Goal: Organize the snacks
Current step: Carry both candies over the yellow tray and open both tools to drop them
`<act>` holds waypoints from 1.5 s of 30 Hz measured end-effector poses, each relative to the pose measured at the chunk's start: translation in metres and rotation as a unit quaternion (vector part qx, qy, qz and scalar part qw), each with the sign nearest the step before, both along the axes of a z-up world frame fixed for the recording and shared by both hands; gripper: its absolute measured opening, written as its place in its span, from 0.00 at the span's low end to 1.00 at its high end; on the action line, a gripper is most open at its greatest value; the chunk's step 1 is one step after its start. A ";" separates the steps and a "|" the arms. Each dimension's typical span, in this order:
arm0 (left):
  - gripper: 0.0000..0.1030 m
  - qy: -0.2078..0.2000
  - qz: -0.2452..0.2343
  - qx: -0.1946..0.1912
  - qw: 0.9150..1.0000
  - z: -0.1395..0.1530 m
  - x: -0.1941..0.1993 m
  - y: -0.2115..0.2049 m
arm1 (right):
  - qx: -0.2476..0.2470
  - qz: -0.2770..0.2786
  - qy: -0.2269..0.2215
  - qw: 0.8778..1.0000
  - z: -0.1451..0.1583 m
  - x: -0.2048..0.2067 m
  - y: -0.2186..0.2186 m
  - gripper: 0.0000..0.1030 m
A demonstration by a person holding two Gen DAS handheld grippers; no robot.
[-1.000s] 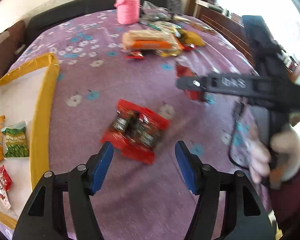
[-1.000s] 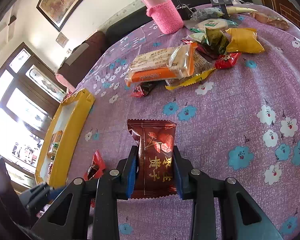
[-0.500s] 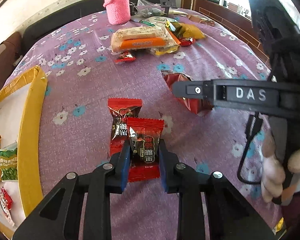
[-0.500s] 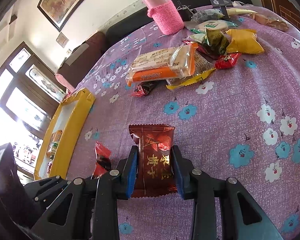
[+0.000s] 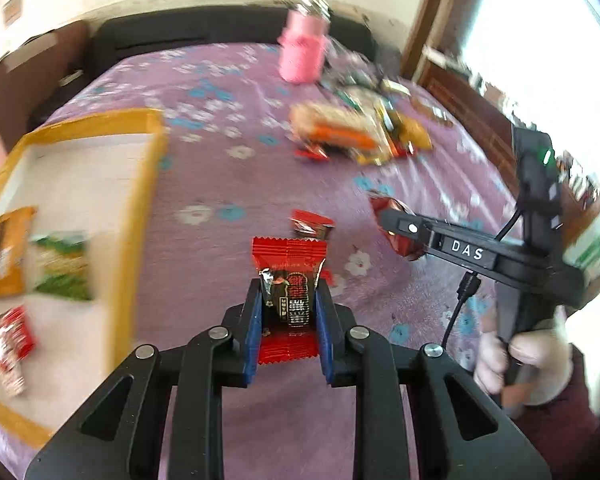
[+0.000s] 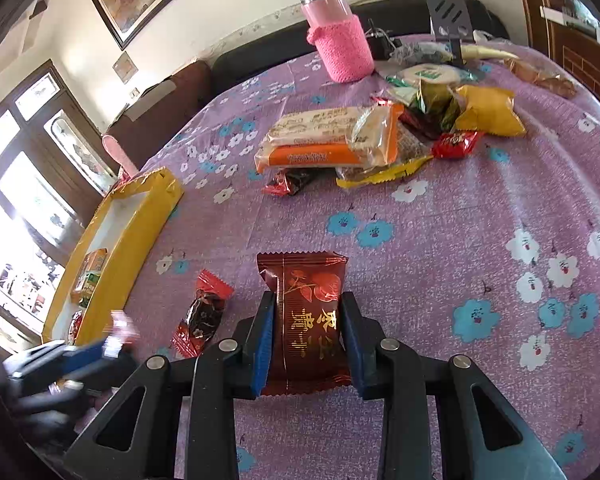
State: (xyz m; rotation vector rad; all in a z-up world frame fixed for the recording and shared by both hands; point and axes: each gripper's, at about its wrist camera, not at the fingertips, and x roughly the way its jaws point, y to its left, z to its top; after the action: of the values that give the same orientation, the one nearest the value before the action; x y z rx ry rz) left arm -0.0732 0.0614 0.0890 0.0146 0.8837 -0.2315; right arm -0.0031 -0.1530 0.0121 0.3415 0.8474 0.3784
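- Left tongs (image 5: 286, 312) clenched on a red candy (image 5: 288, 276); jaws have just been closing, and the wrapper now sits between the pads, clear of the cloth.
- Right tongs (image 6: 306, 332) clenched on a brown packet (image 6: 306, 316), gripped at its lower half, top half sticking out free.
- Box (image 5: 138, 200) with the yellow rim sits to the left; three packs already inside. Looks like the drop point for both.
- One more candy (image 6: 202, 316) lies loose on the surface (image 6: 460, 220), just left of my right tongs. The main snack pile (image 6: 340, 144) is well apart, up by the pink bottle (image 6: 340, 48).
- Risk 1: left grip is on a slick wrapper, narrow bite. A fast swing toward the box could let it slide out.
- Risk 2: left view is motion-blurred, so I can't judge clearance over the box rim. Coming in low could clip the rim and knock the candy free.
- Risk 3: both tongs are close together. If both head for the box at once, they could collide.
- Risk 4: the brown packet is soft; squeezing harder may crush the contents.
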 end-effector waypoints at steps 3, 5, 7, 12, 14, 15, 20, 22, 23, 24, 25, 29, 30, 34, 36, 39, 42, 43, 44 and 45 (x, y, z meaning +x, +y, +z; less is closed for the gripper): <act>0.20 -0.018 0.036 -0.014 0.999 0.018 -0.015 0.036 | -0.001 -0.007 -0.011 1.000 0.006 -0.002 -0.002 0.32; 0.21 -0.029 0.071 -0.009 0.997 0.028 -0.026 0.069 | -0.006 -0.008 -0.018 1.000 0.017 -0.007 -0.001 0.32; 0.21 -0.037 0.101 0.001 0.994 0.032 -0.033 0.093 | -0.002 0.005 -0.028 1.000 0.033 -0.016 0.008 0.31; 0.21 -0.028 0.165 -0.006 0.986 0.024 -0.041 0.151 | 0.015 0.072 -0.041 0.996 0.069 -0.034 0.054 0.31; 0.21 -0.024 0.189 -0.010 0.982 0.019 -0.041 0.173 | 0.013 0.107 -0.044 0.993 0.081 -0.038 0.085 0.31; 0.21 -0.023 0.194 -0.011 0.981 0.017 -0.043 0.178 | 0.012 0.122 -0.043 0.992 0.085 -0.039 0.099 0.31; 0.21 -0.014 0.223 -0.010 0.975 0.011 -0.034 0.208 | -0.002 0.192 -0.031 0.981 0.091 -0.045 0.181 0.31; 0.21 -0.010 0.228 -0.007 0.974 0.008 -0.028 0.215 | -0.013 0.210 -0.025 0.977 0.087 -0.047 0.206 0.31; 0.21 -0.009 0.230 -0.007 0.973 0.007 -0.026 0.217 | -0.018 0.221 -0.020 0.975 0.085 -0.047 0.219 0.31; 0.21 -0.004 0.231 -0.006 0.973 0.005 -0.022 0.222 | -0.022 0.227 -0.016 0.973 0.082 -0.048 0.228 0.31; 0.21 -0.002 0.232 -0.005 0.973 0.003 -0.020 0.223 | -0.028 0.236 -0.009 0.971 0.077 -0.049 0.240 0.31; 0.21 0.010 0.230 -0.003 0.973 -0.003 -0.008 0.227 | -0.054 0.252 0.014 0.966 0.059 -0.048 0.271 0.31; 0.21 0.013 0.232 -0.005 0.973 -0.004 -0.007 0.227 | -0.057 0.252 0.019 0.966 0.055 -0.047 0.275 0.30; 0.22 0.013 0.231 -0.021 0.973 -0.003 -0.008 0.226 | -0.072 0.248 0.023 0.966 0.045 -0.041 0.284 0.31; 0.22 0.009 0.230 -0.023 0.973 0.000 -0.011 0.223 | -0.082 0.250 0.017 0.965 0.045 -0.042 0.287 0.34; 0.28 -0.001 0.237 -0.016 0.971 0.007 -0.018 0.218 | -0.074 0.258 0.015 0.963 0.046 -0.044 0.287 0.38; 0.49 -0.020 0.246 0.002 0.969 0.017 -0.028 0.210 | -0.049 0.262 0.006 0.964 0.053 -0.048 0.279 0.40; 0.55 -0.028 0.249 0.013 0.968 0.020 -0.031 0.205 | -0.042 0.261 0.000 0.964 0.057 -0.050 0.275 0.42; 0.59 -0.031 0.253 0.024 0.967 0.023 -0.032 0.201 | -0.038 0.260 -0.004 0.965 0.059 -0.051 0.273 0.44; 0.61 -0.035 0.255 0.039 0.966 0.026 -0.034 0.196 | -0.032 0.258 -0.007 0.966 0.062 -0.052 0.268 0.47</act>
State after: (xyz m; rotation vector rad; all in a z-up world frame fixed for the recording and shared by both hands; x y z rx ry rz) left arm -0.1069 0.2570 0.1152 -0.1308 0.7985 0.2844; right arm -0.0554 0.1151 0.0741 0.0513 0.9282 0.8334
